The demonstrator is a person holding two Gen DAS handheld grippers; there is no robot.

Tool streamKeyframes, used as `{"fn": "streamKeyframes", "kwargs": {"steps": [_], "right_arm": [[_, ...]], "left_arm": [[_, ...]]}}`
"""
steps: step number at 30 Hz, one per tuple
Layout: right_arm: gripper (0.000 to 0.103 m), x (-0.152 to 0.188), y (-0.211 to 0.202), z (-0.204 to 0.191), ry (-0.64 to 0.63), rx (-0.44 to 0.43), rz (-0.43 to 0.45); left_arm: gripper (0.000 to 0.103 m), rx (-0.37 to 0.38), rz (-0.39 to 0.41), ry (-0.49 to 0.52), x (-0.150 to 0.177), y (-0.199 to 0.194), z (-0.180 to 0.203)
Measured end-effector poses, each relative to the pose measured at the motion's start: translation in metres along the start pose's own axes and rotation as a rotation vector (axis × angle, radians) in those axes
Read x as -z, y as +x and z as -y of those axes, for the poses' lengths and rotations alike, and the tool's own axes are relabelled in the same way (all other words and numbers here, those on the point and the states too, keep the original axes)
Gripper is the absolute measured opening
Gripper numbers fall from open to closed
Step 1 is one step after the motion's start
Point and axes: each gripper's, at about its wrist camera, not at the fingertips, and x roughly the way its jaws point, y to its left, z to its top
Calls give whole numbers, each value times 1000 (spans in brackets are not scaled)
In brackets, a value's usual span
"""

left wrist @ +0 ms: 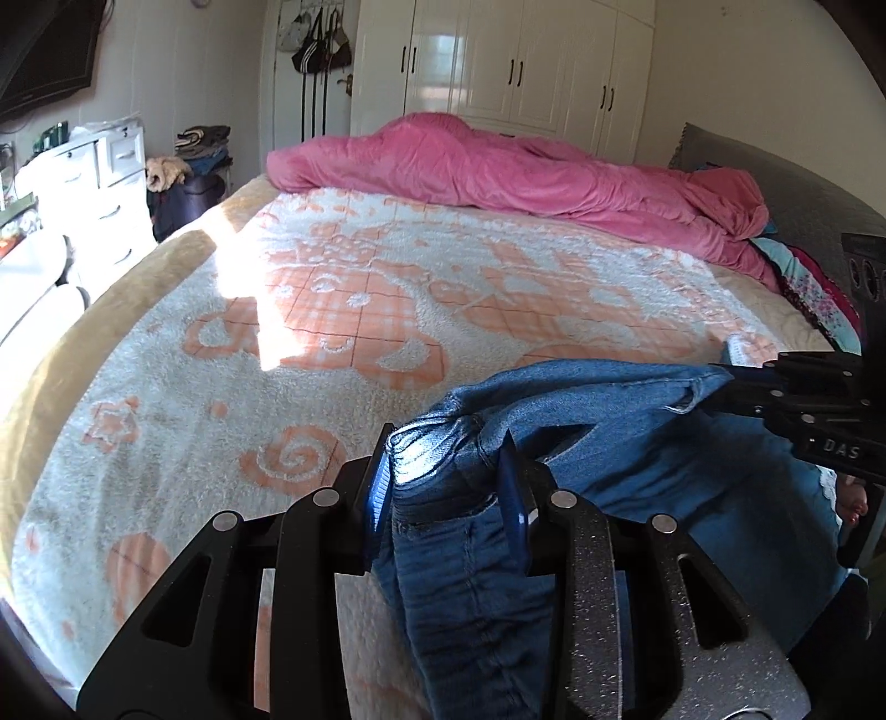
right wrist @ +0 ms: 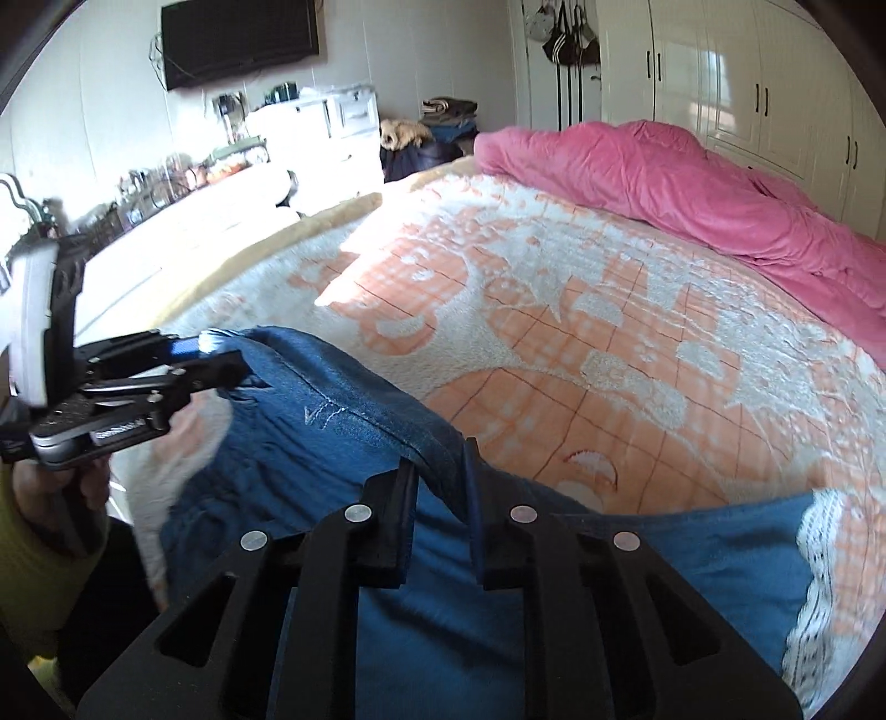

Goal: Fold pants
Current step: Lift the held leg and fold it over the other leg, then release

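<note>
Blue denim pants (left wrist: pixel 581 399) hang lifted above the bed, stretched between my two grippers. My left gripper (left wrist: pixel 446 448) is shut on a bunched fold of the pants' edge. It also shows at the left of the right wrist view (right wrist: pixel 221 360), clamped on the pants' corner. My right gripper (right wrist: pixel 440 476) is shut on the pants' (right wrist: pixel 343 399) seamed edge. It shows at the right of the left wrist view (left wrist: pixel 720 382), clamped on the other corner. The rest of the denim hangs down below both grippers. A white lace trim (right wrist: pixel 819 581) shows at the lower right.
A bed with an orange and white patterned blanket (left wrist: pixel 360 288) fills the middle. A pink duvet (left wrist: pixel 498 171) lies heaped along its far side. White drawers (left wrist: pixel 105 183) stand left, white wardrobes (left wrist: pixel 509 61) behind. A TV (right wrist: pixel 238 39) hangs on the wall.
</note>
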Motion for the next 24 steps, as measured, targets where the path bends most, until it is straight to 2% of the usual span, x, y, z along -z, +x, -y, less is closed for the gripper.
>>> {"fn": "streamKeyframes", "kwargs": {"steps": [5,13,18,24], "right_arm": [[15,33,-39,-28,0,-41,35],[15,91,-68,-61,6,-60,18],[15,123,-68,-77,38,-89,-12],[15,148,-56,-92,41,-102,-66]], "left_arm": [[28,27,20,-39,30,-33,5],[29,50,-52,-17,75,-61,20],[32,17,-88,26,89,-70,24],[36,-5,-153,18,107,-68,20]]}}
